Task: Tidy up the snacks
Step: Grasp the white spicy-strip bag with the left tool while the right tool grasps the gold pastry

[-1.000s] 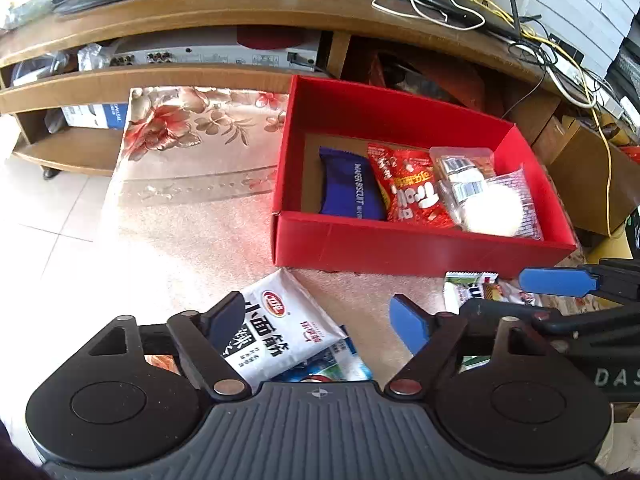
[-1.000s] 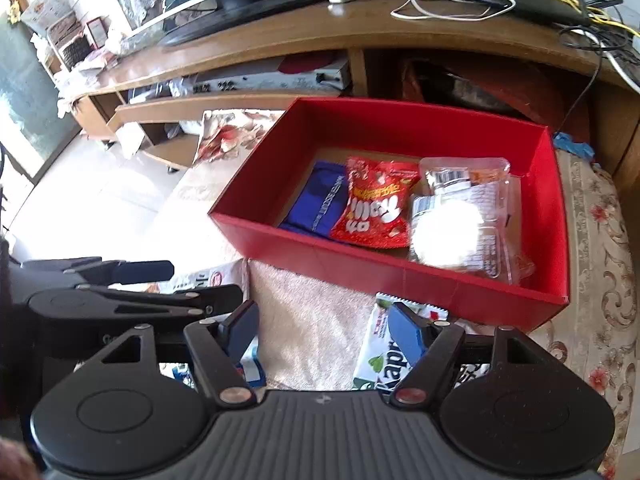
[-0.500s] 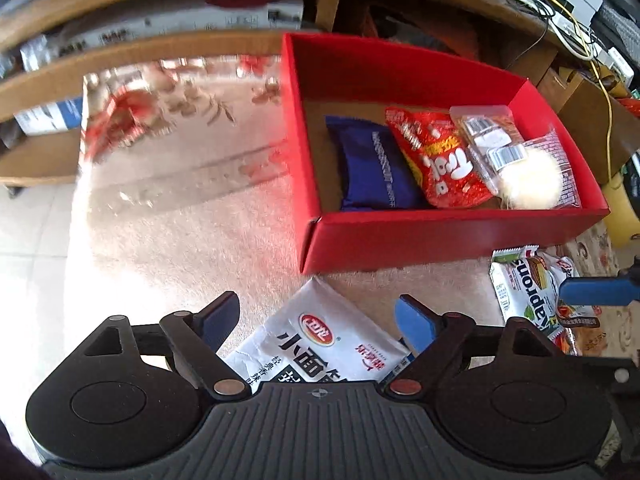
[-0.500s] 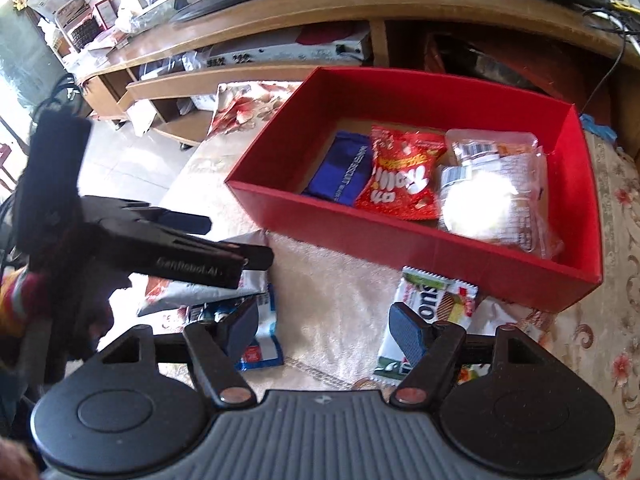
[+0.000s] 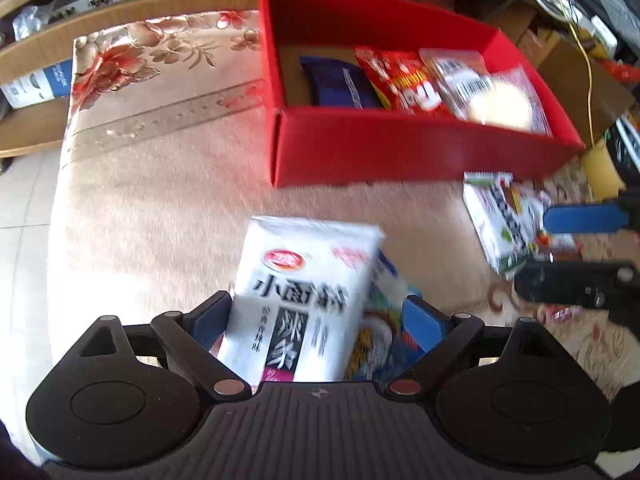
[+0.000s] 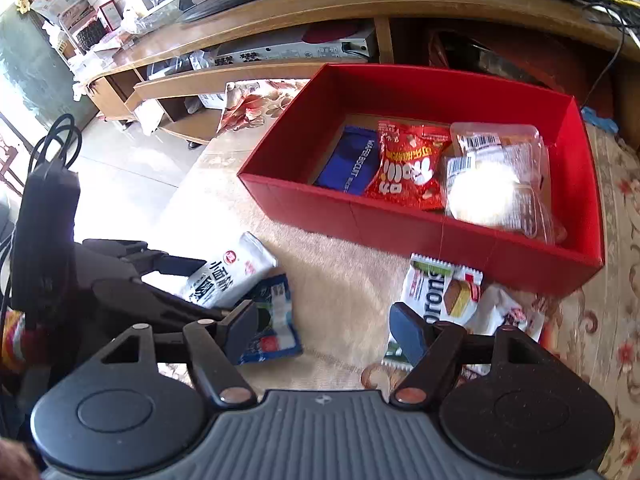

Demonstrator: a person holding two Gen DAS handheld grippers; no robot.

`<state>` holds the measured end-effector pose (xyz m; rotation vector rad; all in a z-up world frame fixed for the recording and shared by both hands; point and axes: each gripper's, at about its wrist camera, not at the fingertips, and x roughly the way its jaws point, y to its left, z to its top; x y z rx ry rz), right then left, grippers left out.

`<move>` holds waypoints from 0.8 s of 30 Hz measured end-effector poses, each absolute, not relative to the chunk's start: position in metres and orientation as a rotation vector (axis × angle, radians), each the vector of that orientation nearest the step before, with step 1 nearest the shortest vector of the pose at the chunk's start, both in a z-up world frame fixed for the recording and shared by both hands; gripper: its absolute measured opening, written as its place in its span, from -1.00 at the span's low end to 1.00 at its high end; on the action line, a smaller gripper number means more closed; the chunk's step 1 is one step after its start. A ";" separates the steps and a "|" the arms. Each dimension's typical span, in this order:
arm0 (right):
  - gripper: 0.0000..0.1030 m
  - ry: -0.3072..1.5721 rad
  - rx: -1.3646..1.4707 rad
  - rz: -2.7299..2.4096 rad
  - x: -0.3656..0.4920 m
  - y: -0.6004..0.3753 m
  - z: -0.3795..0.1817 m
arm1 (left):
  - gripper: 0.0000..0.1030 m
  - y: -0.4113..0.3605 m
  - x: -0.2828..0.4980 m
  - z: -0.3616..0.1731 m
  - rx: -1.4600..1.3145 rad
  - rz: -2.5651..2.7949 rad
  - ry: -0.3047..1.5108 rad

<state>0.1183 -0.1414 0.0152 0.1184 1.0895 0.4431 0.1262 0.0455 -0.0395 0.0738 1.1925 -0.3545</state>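
A white snack packet (image 5: 304, 292) with dark lettering lies on the beige cloth, partly over a blue packet (image 5: 390, 312). My left gripper (image 5: 316, 316) points down over both packets. Its jaws are opening, the white packet is between them, and the right pad stands clear of it. From the right wrist view the left gripper (image 6: 212, 290) straddles that white packet (image 6: 232, 272). My right gripper (image 6: 324, 330) is open and holds nothing. It hovers by a green-and-white wafer packet (image 6: 436, 292). The red box (image 6: 400, 232) holds blue, red and clear packets.
A flowered cloth (image 5: 152, 52) covers the surface left of the box. Behind stands a wooden TV cabinet (image 6: 280, 12) with devices and loose cables. Tiled floor (image 6: 120, 160) lies to the left. Another small wrapper (image 6: 512, 316) lies beside the wafer packet.
My left gripper has sunk toward the white packet and its jaws have spread, so the packet now lies between them. The right gripper has hardly moved.
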 end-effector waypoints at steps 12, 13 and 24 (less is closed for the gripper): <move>0.36 1.128 0.154 0.393 0.092 -0.156 0.006 | 0.39 0.051 0.114 -0.034 -0.004 -0.346 1.195; 0.36 1.133 0.155 0.389 0.091 -0.157 0.005 | 0.36 0.052 0.113 -0.033 -0.015 -0.350 1.196; 0.36 1.207 0.191 0.350 0.069 -0.155 -0.014 | 0.45 0.047 0.102 -0.033 0.005 -0.333 1.188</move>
